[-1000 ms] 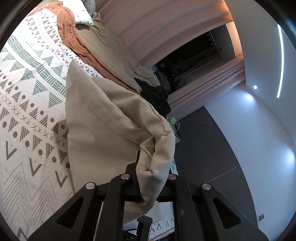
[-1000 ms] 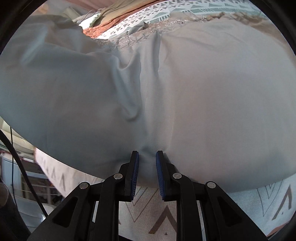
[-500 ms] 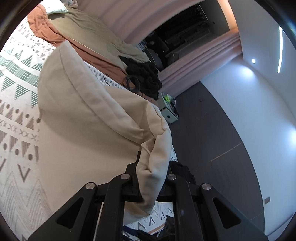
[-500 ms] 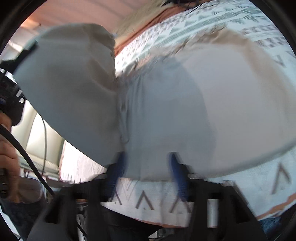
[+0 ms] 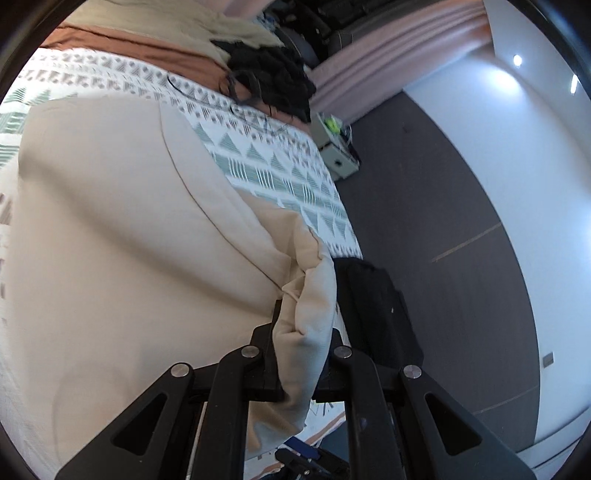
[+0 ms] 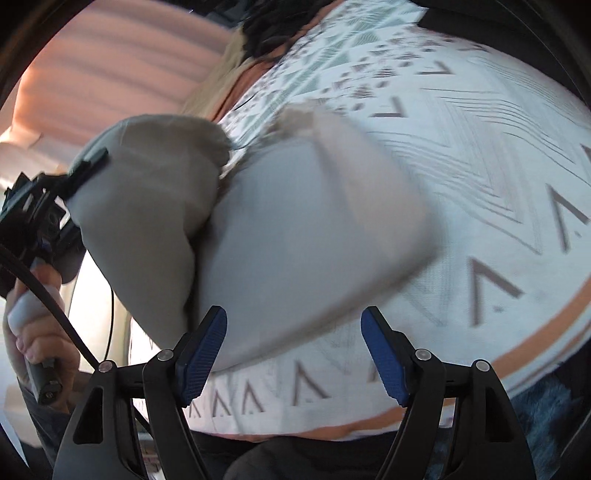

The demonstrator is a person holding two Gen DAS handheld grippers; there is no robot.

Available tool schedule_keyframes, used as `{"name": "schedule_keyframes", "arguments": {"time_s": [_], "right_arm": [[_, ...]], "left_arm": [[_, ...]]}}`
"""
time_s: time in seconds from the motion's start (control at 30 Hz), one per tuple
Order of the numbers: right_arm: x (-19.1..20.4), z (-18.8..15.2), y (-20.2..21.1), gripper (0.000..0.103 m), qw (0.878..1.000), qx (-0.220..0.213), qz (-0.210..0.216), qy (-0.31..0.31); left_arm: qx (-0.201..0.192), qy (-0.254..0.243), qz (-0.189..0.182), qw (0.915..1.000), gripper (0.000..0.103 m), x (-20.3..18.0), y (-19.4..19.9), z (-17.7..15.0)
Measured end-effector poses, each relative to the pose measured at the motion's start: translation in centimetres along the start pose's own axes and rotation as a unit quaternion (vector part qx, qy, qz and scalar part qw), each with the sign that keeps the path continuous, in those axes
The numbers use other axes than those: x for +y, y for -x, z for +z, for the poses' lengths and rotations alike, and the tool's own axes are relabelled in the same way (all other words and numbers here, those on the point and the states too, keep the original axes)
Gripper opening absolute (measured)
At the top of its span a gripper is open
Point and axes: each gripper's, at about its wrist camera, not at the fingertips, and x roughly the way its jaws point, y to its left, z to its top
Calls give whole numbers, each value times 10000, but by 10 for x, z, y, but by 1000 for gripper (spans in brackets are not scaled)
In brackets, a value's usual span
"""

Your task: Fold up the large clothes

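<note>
A large beige garment [image 5: 122,236] lies on the patterned bedspread [image 5: 273,166]. My left gripper [image 5: 301,328] is shut on a bunched fold of its edge, which hangs between the fingers. In the right wrist view the same garment [image 6: 295,229] looks grey-beige, with one part lifted at the left by the other hand-held gripper [image 6: 40,221]. My right gripper [image 6: 293,325] is opening, its blue pads [image 6: 201,350] wide apart and off the cloth; the garment's near edge lies just beyond them.
A black pile of clothes [image 5: 273,81] and an olive blanket [image 5: 166,18] sit at the far end of the bed. A black bag [image 5: 373,306] and a small box [image 5: 336,147] stand on the dark floor beside the bed. A person's hand [image 6: 33,325] holds the left tool.
The right gripper let go of the garment, opened wide and pulled back. The left gripper carried its fold across the bed, so the garment now lies flatter and wider.
</note>
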Motion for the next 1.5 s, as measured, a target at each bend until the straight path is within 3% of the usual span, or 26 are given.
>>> {"name": "schedule_keyframes", "arguments": {"time_s": [0.37,0.53,0.7,0.77,0.83,0.87,0.9,0.93,1.0,1.17,1.37,1.4,1.5], "right_arm": [[-45,-3,38,74,9987,-260,-126,-412],[-56,-5,46,74,9979,-258,-138,-569],[-67,-5,51,74,9968,-289,-140,-729],[-67,-3,52,74,9968,-317,-83,-727],[-64,-2,54,74,9971,-350,-20,-680],[-63,1,51,74,9972,-367,13,-644],[-60,3,49,74,9975,-388,62,-589],[-56,4,50,74,9977,-405,124,-522],[-52,6,47,74,9980,-430,235,-404],[-39,10,38,74,9983,-477,326,-126],[-24,16,11,72,9989,-431,158,10],[-24,17,6,61,9990,-438,102,20],[-19,20,-8,42,9990,-435,-107,75]], "left_arm": [[826,-252,23,9963,11,-34,-71,-42],[1291,-429,32,9907,11,-39,-98,-58],[1779,-163,229,9837,12,-23,-117,-66],[1877,-114,205,9819,13,-20,-117,-67],[1938,-77,151,9809,23,-19,-115,-66],[1943,-50,93,9809,27,-19,-112,-65],[1920,-41,45,9814,38,-19,-108,-64],[1854,-59,23,9826,56,-19,-103,-63],[1648,-127,26,9862,73,-19,-90,-63],[1281,-153,212,9914,73,-2,-51,-53],[659,-45,1037,9924,73,42,11,-42],[592,5,1183,9912,73,51,21,-42],[453,135,1482,9878,73,77,46,-44]]}}
